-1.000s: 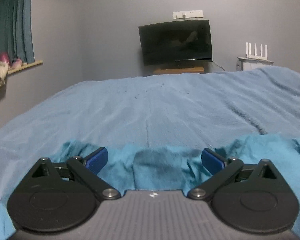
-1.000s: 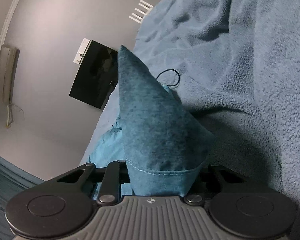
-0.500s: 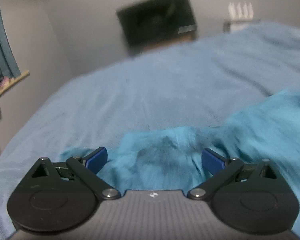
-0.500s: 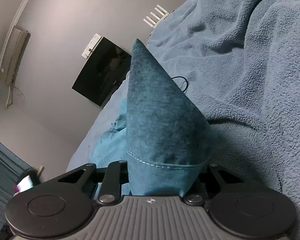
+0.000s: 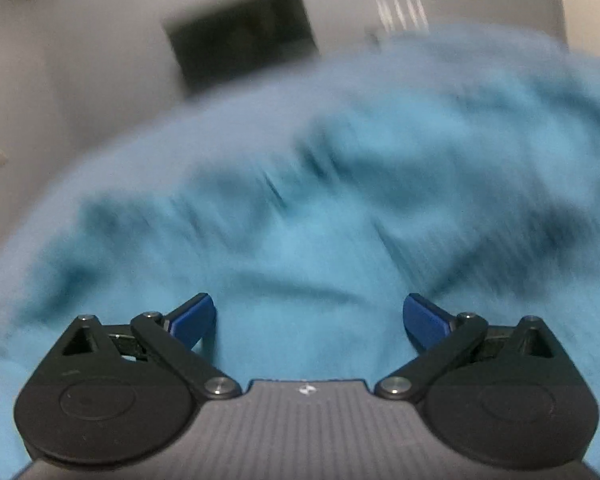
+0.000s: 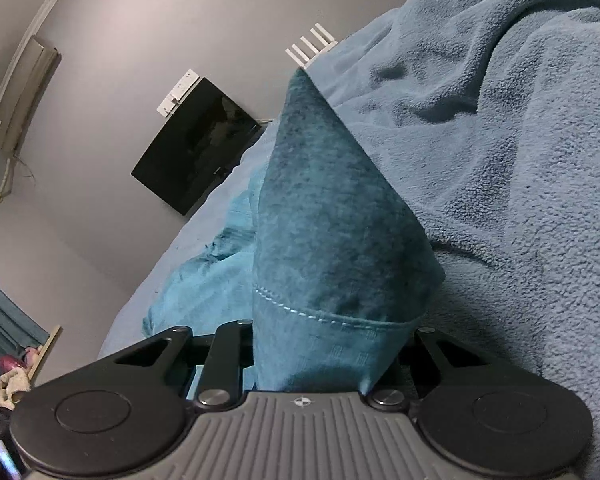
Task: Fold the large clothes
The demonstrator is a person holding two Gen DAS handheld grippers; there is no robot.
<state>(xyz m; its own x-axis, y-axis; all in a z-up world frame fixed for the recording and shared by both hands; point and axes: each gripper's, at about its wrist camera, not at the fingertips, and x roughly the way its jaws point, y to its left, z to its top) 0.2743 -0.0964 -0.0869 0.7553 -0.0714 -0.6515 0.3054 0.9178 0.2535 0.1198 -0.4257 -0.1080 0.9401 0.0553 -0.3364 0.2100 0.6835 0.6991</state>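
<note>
Your right gripper (image 6: 328, 344) fingers clamp the teal garment's (image 6: 340, 220) hem to anchor it, left gripper (image 5: 310, 320) fingers wide over it on the bed (image 6: 520, 160) for a second grab.

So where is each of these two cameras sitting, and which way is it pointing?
Left wrist: rides on the left gripper, looking along its open blue fingers down at the blurred teal garment on the bed.
Right wrist: rides on the right gripper, rolled sideways, its view mostly filled by the garment's hemmed corner clamped between its jaws; fleece blanket beyond.
Shared: the garment, the black TV and white router on the far wall.
</note>
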